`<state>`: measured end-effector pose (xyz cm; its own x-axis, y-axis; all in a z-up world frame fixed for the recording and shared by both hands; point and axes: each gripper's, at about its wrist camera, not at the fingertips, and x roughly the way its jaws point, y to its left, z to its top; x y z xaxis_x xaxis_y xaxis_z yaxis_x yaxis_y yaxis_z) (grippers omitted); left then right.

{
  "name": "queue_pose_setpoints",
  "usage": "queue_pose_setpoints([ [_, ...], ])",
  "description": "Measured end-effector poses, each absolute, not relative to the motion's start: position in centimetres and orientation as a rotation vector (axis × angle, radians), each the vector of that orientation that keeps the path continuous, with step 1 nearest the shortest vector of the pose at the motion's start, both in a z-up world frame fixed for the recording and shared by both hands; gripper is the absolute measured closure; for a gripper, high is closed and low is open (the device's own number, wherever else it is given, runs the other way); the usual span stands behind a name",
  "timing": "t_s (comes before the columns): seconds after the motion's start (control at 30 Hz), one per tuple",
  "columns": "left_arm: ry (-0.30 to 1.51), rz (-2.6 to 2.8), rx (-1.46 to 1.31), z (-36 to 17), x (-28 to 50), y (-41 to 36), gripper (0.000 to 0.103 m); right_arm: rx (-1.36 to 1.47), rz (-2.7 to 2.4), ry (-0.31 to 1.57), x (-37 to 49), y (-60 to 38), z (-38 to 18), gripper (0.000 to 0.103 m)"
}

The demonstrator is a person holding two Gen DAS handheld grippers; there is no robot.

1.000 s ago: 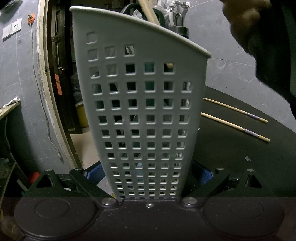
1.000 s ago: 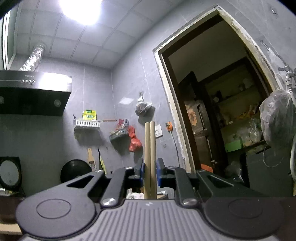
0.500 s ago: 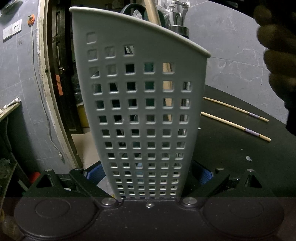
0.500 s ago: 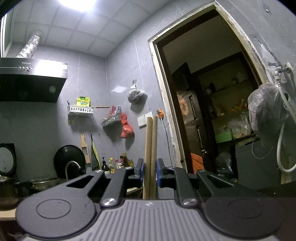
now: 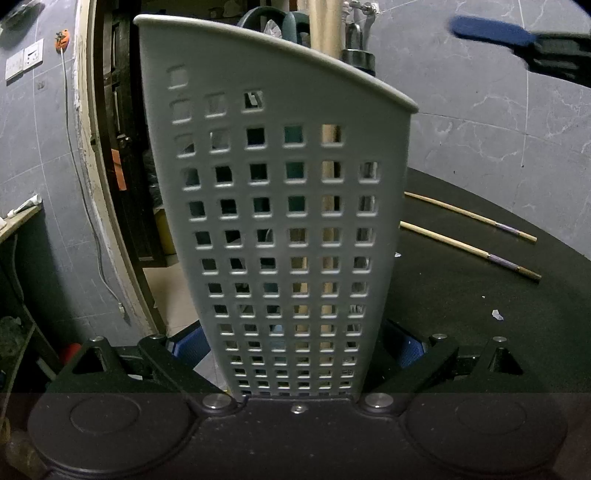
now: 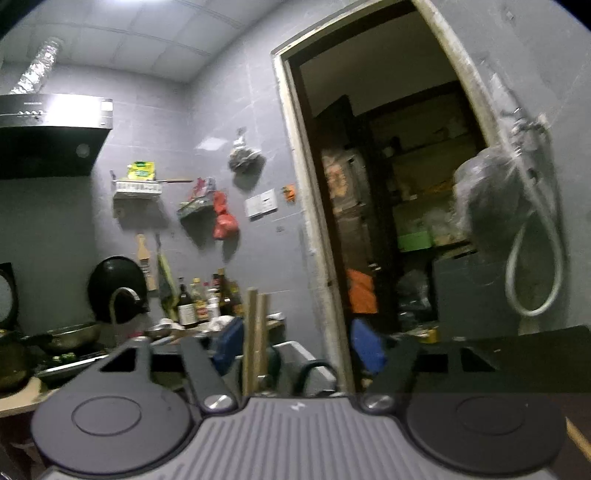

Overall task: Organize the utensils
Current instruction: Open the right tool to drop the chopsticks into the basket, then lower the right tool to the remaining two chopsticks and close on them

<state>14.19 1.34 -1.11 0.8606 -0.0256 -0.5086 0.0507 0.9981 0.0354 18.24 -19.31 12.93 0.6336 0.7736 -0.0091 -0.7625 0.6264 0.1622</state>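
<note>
A tall grey perforated utensil holder stands on the black table, with my left gripper shut on its base, blue pads against both sides. A pair of wooden chopsticks stands inside it beside a dark teal handle and a metal utensil. In the right wrist view the same chopsticks rise free between the opening jaws of my right gripper, neither pad touching them, above the holder's rim. One of its fingers shows at the top right of the left wrist view. Two more chopsticks lie on the table.
The black round table extends right of the holder, with a small white scrap on it. An open doorway lies behind. To the left is a counter with bottles and pans.
My right gripper's jaws have parted from the pair of chopsticks, which now stand lower, inside the holder. The right gripper has swung sideways and dipped. The left gripper and holder have not moved.
</note>
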Motion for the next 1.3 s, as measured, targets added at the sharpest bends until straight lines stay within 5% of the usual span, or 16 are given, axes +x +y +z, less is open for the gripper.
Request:
queue_pose_setpoints([
  [0.2, 0.533, -0.04, 0.047, -1.1, 14.1, 1.3, 0.005, 0.089, 0.647, 0.138, 19.1, -22.5, 13.1, 0.001],
  [0.57, 0.534, -0.039, 0.045, -1.1, 14.2, 1.4, 0.005, 0.069, 0.286, 0.589, 30.1, -25.3, 7.0, 0.001],
  [0.77, 0.537, -0.041, 0.037, -1.1, 14.4, 1.8, 0.005, 0.048, 0.232, 0.733, 34.2, -25.7, 3.6, 0.03],
  [1.1, 0.542, -0.041, 0.032, -1.2, 14.7, 1.9, 0.005, -0.076, 0.303, 0.733, 32.6, -23.8, 1.7, 0.095],
  [1.3, 0.542, -0.04, 0.034, -1.2, 14.7, 2.0, 0.005, -0.163, 0.424, 0.706, 28.8, -22.7, 1.7, 0.096],
])
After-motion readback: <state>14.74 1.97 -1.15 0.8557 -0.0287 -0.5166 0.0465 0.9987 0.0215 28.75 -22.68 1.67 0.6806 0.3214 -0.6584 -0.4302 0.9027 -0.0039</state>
